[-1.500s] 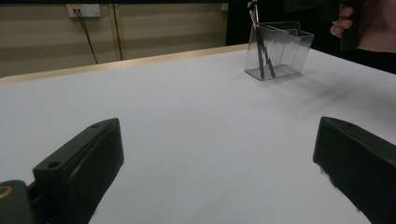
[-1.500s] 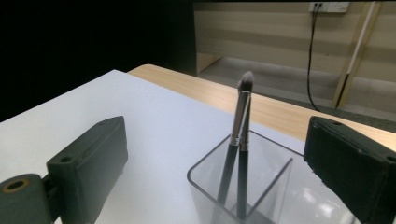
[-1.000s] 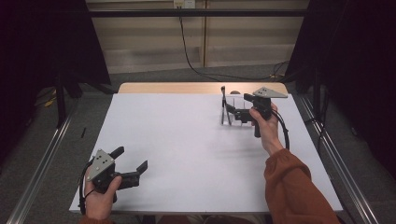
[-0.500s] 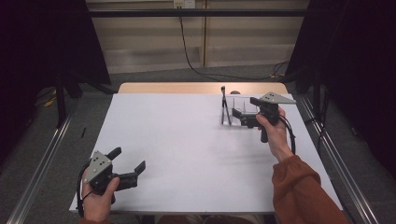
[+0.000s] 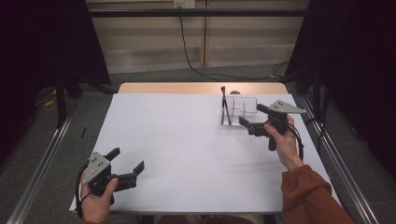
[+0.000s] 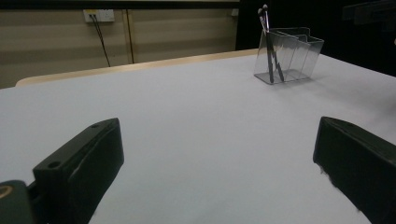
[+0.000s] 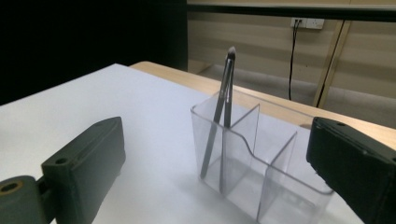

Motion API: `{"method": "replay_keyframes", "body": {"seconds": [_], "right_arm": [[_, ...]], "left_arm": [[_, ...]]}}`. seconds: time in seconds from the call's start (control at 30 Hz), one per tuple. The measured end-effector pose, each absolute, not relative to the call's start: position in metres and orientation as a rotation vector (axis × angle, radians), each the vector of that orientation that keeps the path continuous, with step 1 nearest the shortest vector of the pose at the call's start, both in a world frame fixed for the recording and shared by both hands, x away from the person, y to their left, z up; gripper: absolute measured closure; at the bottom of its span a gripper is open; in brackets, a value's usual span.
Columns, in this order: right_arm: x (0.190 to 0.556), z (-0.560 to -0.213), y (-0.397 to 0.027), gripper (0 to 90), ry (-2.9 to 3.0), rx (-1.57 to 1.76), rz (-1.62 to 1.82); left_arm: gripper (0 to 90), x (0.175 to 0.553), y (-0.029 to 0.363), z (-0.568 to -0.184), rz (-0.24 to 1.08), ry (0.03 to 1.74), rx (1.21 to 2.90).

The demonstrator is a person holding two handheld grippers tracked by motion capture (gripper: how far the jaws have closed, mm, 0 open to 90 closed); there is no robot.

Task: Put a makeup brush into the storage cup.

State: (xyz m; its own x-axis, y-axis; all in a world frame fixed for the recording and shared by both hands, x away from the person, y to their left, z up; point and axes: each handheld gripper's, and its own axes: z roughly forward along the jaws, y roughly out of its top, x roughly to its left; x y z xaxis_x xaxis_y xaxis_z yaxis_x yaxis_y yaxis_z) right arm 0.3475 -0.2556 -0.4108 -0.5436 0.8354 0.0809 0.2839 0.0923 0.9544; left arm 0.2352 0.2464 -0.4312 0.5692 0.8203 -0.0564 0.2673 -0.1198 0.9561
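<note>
A clear plastic organizer with several compartments stands at the far right of the white table. Two thin dark brushes lean upright in its left compartment. My right gripper is open and empty just right of the organizer, pointing at it. In the right gripper view the organizer and brushes sit close between the spread jaws. My left gripper is open and empty at the near left corner. The left gripper view shows the organizer and brushes far off.
A wooden strip runs along the table's far edge. A black cable hangs from a wall socket behind. Metal rails flank both sides of the table.
My right gripper has drawn back to the right, away from the organizer and the brushes. The left gripper has barely moved.
</note>
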Motion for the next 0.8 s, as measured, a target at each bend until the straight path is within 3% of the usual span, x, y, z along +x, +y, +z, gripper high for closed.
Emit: {"method": "replay_keyframes", "body": {"seconds": [0.8], "right_arm": [[0.291, -0.417, -0.287, 3.6, 1.899, 1.108, 1.451]], "left_arm": [[1.9, 0.232, 0.249, -0.43, 0.626, 0.924, 1.66]]}}
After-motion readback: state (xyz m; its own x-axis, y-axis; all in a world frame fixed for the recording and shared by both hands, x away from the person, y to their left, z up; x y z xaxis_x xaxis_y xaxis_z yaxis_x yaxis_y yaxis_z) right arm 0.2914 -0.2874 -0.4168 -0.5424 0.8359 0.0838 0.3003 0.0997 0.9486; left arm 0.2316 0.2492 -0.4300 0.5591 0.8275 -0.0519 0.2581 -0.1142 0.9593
